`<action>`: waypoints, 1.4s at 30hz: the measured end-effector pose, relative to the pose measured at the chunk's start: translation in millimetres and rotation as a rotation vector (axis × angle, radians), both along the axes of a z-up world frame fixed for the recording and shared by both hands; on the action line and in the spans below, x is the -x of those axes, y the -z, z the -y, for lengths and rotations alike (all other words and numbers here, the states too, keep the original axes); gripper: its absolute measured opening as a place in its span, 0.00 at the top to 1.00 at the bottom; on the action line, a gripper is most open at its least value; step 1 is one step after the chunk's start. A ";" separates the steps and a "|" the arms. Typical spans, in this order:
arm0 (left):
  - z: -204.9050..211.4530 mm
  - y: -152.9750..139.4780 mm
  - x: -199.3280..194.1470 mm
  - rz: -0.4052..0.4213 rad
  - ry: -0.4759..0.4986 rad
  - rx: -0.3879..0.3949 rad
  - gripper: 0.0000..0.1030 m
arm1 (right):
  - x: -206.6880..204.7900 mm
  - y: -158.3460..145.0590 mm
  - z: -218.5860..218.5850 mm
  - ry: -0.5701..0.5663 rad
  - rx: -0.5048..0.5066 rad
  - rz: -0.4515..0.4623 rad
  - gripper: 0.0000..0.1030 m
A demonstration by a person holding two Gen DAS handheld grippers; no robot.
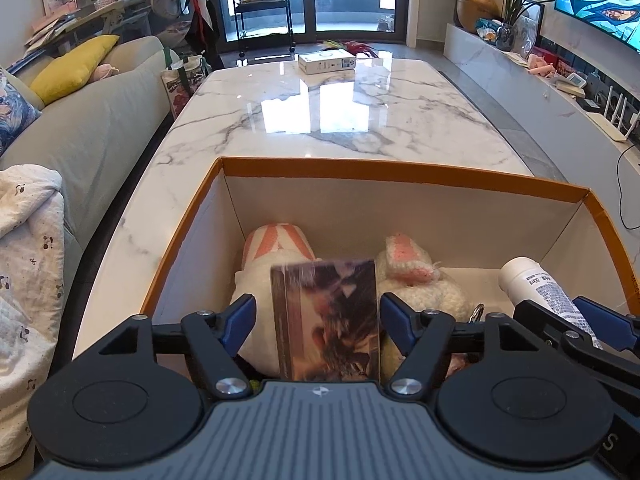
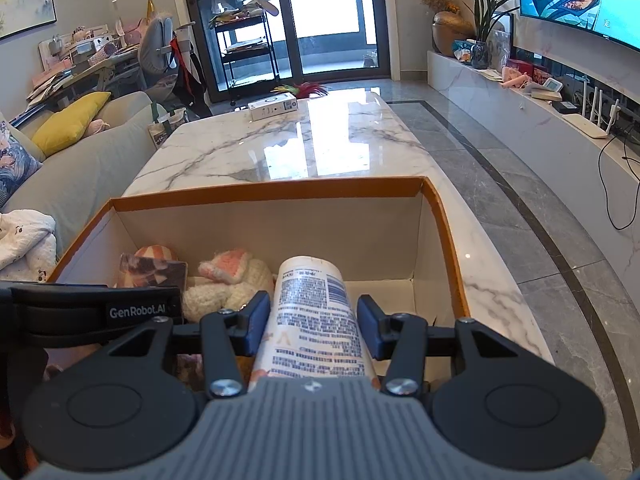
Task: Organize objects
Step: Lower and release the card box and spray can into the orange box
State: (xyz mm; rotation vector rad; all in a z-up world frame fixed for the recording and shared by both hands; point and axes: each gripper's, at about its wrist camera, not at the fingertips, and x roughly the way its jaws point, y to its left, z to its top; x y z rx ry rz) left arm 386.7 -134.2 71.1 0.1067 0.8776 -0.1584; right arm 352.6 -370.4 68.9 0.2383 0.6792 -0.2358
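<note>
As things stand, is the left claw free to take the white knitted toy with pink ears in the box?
Probably not directly. The left claw stands open with a picture card upright between its fingers, and the knitted toy lies just right of that card inside the box. The card would need clearing first.

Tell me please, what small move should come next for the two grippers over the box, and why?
Probably open the right gripper and let the white tube drop. Its fingers grip the tube over the orange-rimmed box, above a bare patch beside the knitted toys. The left gripper is open, clear of the card box.
</note>
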 end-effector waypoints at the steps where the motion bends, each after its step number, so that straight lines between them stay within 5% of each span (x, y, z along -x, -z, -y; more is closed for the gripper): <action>1: -0.5 -0.7 0.1 0.001 0.000 0.002 0.20 | 0.0 0.0 0.0 0.001 0.000 0.000 0.51; 42: -16.8 -30.8 26.6 0.035 -0.036 -0.018 0.14 | 24.6 -29.6 -25.0 0.003 0.092 -0.018 0.32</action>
